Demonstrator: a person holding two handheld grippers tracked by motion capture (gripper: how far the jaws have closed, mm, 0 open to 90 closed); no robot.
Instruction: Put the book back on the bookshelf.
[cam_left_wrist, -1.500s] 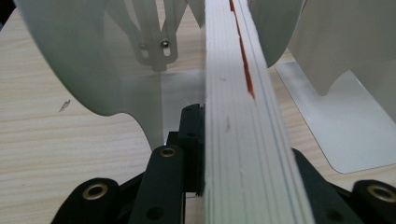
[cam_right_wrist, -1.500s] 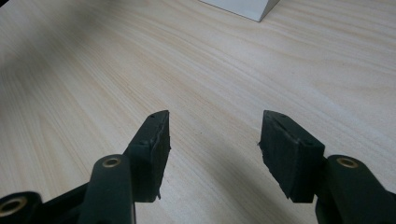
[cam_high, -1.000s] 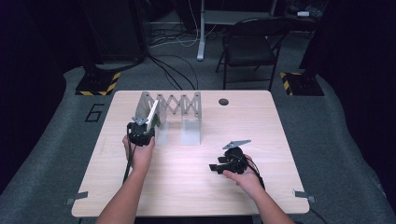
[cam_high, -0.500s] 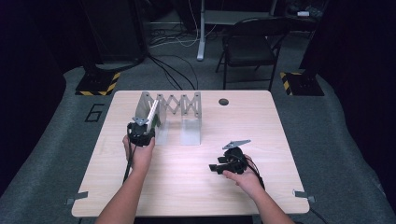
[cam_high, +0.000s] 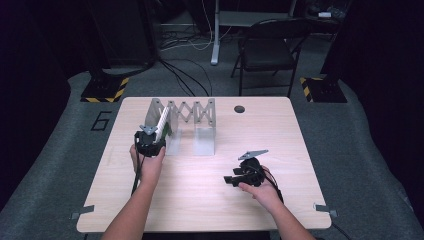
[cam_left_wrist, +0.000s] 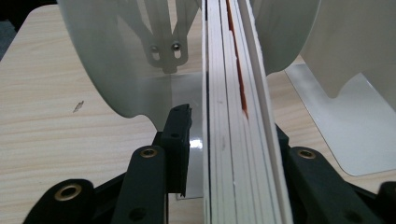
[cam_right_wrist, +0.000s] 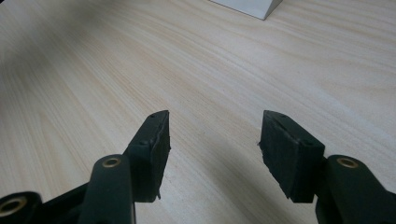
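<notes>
A thin white book (cam_high: 162, 125) stands on edge, leaning in the left slot of a white accordion rack (cam_high: 192, 111) at the back of the table. My left gripper (cam_high: 149, 141) sits at the book's near end. In the left gripper view the book (cam_left_wrist: 233, 116) runs between the jaws of my left gripper (cam_left_wrist: 231, 126), which have just been opening. A gap shows between the left pad (cam_left_wrist: 180, 140) and the pages. My right gripper (cam_high: 240, 176) rests on the wood at the front right. Its jaws (cam_right_wrist: 214, 126) stand open with nothing between them.
The wooden table (cam_high: 200, 210) has a round black grommet (cam_high: 239, 109) behind the rack. A folding chair (cam_high: 267, 47) and floor cables lie beyond the far edge. The rack's flat base plates (cam_left_wrist: 345, 126) lie on the wood beside the book.
</notes>
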